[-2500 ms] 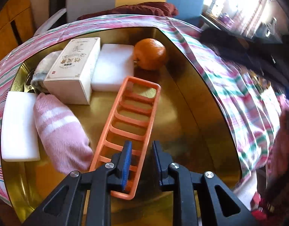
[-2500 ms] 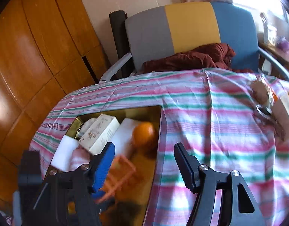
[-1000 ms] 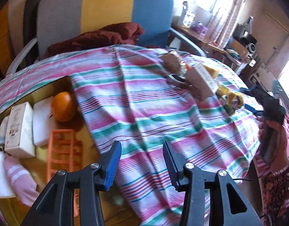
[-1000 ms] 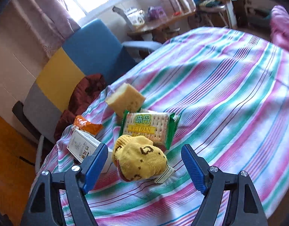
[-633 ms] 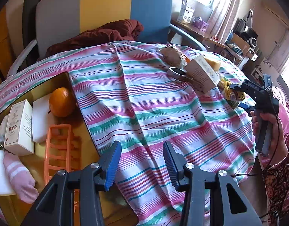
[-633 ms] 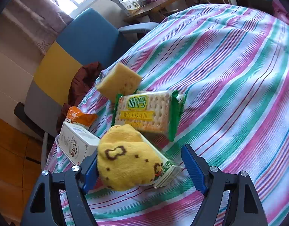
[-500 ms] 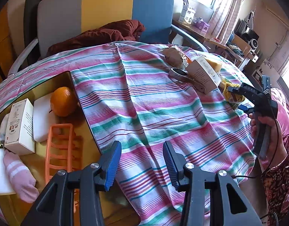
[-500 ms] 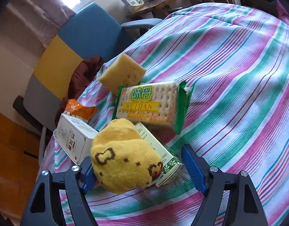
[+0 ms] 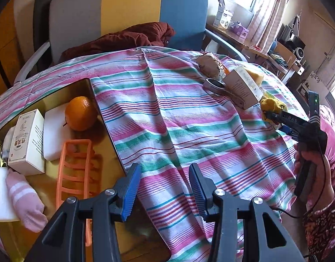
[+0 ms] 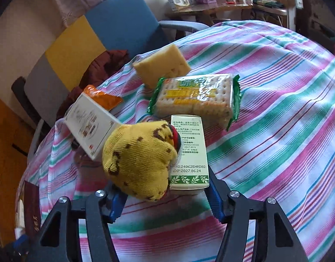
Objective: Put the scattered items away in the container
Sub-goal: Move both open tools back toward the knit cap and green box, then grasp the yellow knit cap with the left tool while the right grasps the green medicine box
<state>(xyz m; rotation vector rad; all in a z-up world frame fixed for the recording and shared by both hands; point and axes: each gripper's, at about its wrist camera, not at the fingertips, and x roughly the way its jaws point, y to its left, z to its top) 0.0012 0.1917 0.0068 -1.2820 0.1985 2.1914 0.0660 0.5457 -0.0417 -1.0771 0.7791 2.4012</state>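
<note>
A gold tray (image 9: 106, 135) at the left holds an orange (image 9: 80, 113), a white box (image 9: 25, 139), white sponges, a pink sock (image 9: 25, 203) and an orange rack (image 9: 74, 170). My left gripper (image 9: 163, 187) is open and empty above the striped cloth by the tray's right wall. My right gripper (image 10: 165, 198) is open, its fingers on either side of a yellow sock (image 10: 141, 159) and a green-and-white box (image 10: 189, 150). Behind these lie a cracker pack (image 10: 195, 98), a yellow sponge (image 10: 162, 65), a white carton (image 10: 91, 124) and an orange packet (image 10: 100, 98). The right gripper also shows in the left wrist view (image 9: 274, 120).
A striped cloth (image 9: 189, 120) covers the round table. A chair (image 9: 128, 15) with a dark red garment stands behind it. A metal tool (image 9: 219, 87) and a brown packet (image 9: 207, 65) lie near the carton. A dark red booklet (image 10: 32, 207) lies at the table's left edge.
My right gripper has moved forward, so the yellow sock and the green box now sit between its open fingers. My left gripper has hardly moved.
</note>
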